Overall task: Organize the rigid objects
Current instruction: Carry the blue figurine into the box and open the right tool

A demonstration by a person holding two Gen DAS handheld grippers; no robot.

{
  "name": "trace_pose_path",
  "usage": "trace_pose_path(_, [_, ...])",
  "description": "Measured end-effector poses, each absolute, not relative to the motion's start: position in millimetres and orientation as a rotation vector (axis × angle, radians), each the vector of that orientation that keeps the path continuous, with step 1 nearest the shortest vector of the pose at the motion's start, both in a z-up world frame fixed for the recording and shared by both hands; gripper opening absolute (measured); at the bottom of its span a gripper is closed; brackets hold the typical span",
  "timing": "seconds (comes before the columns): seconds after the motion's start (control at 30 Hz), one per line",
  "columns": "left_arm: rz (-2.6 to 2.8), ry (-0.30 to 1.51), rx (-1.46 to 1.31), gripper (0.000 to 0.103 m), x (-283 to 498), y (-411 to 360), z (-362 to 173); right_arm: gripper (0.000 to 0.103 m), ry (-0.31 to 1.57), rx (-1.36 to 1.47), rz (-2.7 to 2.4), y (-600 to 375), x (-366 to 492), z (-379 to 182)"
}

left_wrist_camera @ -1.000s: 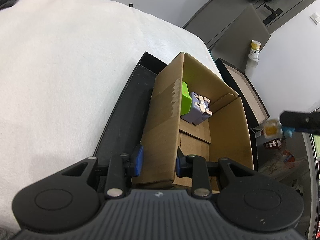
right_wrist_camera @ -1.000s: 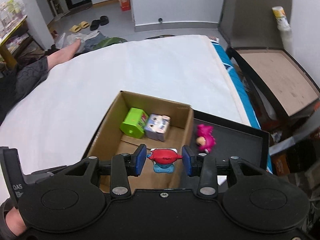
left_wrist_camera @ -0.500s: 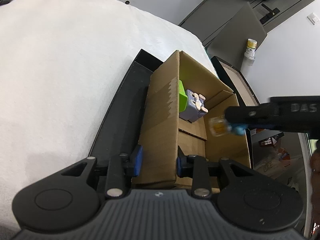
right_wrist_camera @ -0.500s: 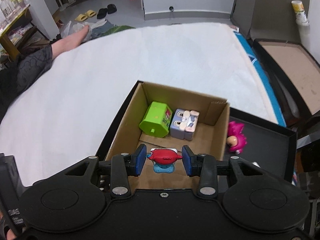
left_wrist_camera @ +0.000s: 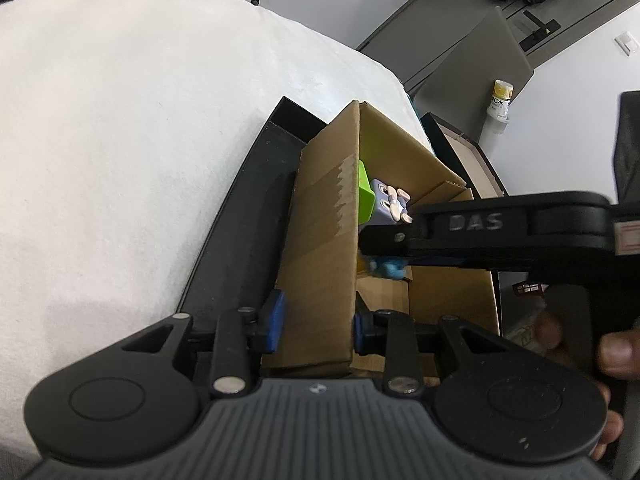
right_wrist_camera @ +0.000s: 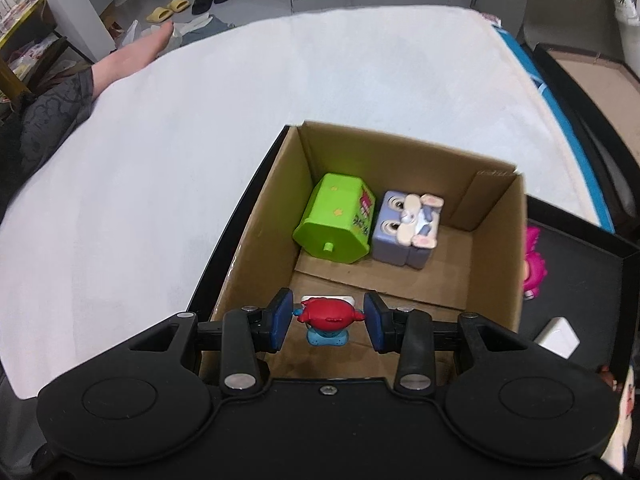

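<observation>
A small red-and-blue figurine (right_wrist_camera: 327, 320) was held between the blue pads (right_wrist_camera: 280, 319) of the right gripper (right_wrist_camera: 327, 322), whose jaws were closed against its red upper part, just above the near end of the open cardboard box (right_wrist_camera: 496, 248). In the left wrist view, the same right gripper (left_wrist_camera: 384, 240) was seen reaching in from the right over the box (left_wrist_camera: 324, 216), with only the blue base of the figurine (left_wrist_camera: 386, 269) showing beneath its black fingers. The left gripper (left_wrist_camera: 316, 322) was clamped on the near side wall of the box, one blue pad (left_wrist_camera: 274, 320) on the outside and the other inside. At the far end of the box floor, a green toy house (right_wrist_camera: 336, 220) lay tipped on its side, touching a lavender cube-shaped rabbit toy (right_wrist_camera: 408, 228) on its right. The box sat in a shallow black tray (right_wrist_camera: 580, 264) on a white bed (right_wrist_camera: 160, 140). On the tray, right of the box, a pink figure (right_wrist_camera: 534, 264) was partly hidden by the box wall, and a small white block (right_wrist_camera: 558, 337) lay nearer the camera.
</observation>
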State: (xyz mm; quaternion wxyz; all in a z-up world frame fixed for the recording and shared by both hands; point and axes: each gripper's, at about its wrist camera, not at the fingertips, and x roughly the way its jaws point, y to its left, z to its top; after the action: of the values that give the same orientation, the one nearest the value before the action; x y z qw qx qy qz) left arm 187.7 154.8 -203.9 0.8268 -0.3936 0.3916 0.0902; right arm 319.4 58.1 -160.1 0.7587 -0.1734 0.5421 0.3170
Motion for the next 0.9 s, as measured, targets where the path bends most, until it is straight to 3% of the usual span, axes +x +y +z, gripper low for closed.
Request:
trace_pose_path(0.4, [0.193, 0.828, -0.841, 0.032, 187, 156, -205, 0.042, 1.217, -0.365, 0.653, 59, 322, -185])
trace_pose_path(0.9, [0.211, 0.826, -0.828, 0.032, 186, 151, -203, 0.047, 1.149, -0.303, 0.713, 25, 314, -133])
